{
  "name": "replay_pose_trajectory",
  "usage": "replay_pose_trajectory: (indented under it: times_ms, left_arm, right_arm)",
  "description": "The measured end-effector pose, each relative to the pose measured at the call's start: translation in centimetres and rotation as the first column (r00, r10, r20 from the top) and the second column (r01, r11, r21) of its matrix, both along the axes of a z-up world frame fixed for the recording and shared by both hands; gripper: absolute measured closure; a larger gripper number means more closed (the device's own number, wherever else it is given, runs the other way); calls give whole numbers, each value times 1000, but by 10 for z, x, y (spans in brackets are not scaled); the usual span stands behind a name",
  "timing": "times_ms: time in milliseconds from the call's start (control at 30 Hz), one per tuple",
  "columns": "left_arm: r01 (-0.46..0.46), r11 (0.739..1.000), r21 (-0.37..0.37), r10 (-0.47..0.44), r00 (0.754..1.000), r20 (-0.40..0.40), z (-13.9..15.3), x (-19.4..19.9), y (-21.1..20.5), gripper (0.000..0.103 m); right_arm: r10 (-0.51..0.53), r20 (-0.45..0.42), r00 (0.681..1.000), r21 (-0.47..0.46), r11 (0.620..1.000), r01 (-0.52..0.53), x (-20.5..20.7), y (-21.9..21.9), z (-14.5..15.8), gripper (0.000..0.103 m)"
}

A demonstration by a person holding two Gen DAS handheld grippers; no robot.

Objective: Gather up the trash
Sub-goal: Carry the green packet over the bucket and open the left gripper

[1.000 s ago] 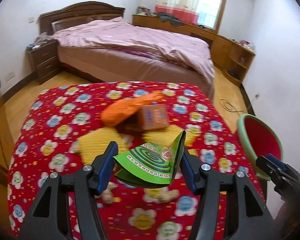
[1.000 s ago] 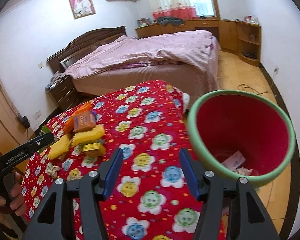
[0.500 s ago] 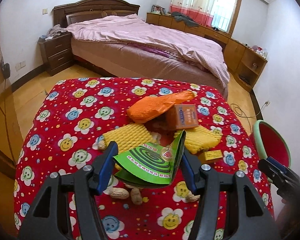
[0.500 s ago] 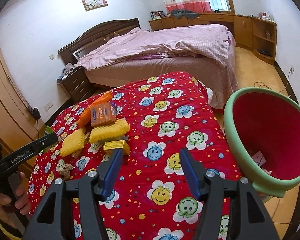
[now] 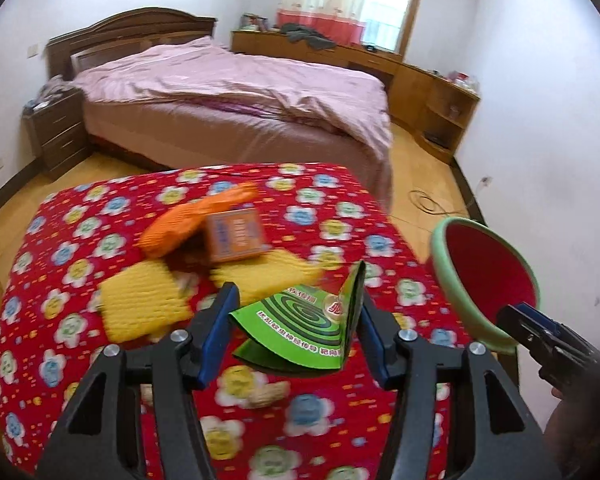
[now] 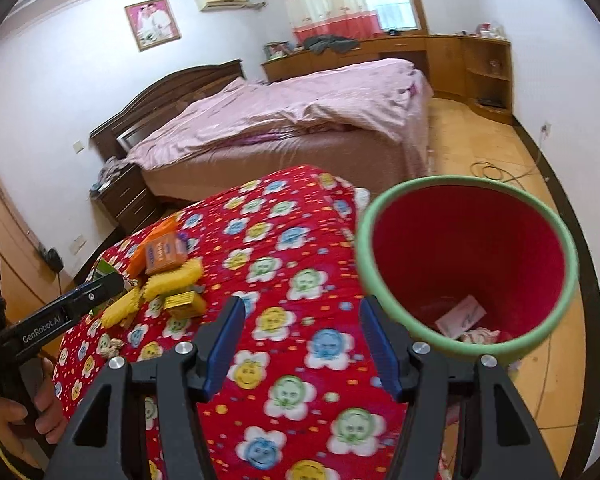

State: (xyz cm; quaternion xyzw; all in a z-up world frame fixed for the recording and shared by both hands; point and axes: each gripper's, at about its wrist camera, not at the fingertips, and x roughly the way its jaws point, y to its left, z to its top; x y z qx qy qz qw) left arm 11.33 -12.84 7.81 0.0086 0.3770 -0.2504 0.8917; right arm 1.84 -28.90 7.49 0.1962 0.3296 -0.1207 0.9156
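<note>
the left gripper (image 5: 296, 336), its jaws closing, pinches a green folded carton (image 5: 300, 332) by its side edges above the near table edge; it looks light and crushable, so grip gently; the right gripper (image 6: 302, 346) is spread, empty, near the bin (image 6: 384, 304)

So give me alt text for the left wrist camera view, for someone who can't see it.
The left tool grips a folded green coil-printed carton above a red flowered tablecloth, its jaws closing on it. Orange and yellow wrappers and a small orange box lie beyond; a red bin with a green rim stands at right.
</note>
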Motion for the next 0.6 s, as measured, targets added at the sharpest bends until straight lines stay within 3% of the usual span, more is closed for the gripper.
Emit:
replay_pose_trajectory:
  times_ms: [300, 600]
  left_arm:
    - [136, 991, -5, -136, 991, 10, 4, -13, -71, 50]
    - [263, 965, 6, -263, 965, -7, -8, -21, -151, 51]
  right_arm:
    - [-99, -1, 995, 5, 995, 99, -29, -41, 0, 39]
    - [-194, -12, 981, 14, 981, 195, -58, -89, -4, 39]
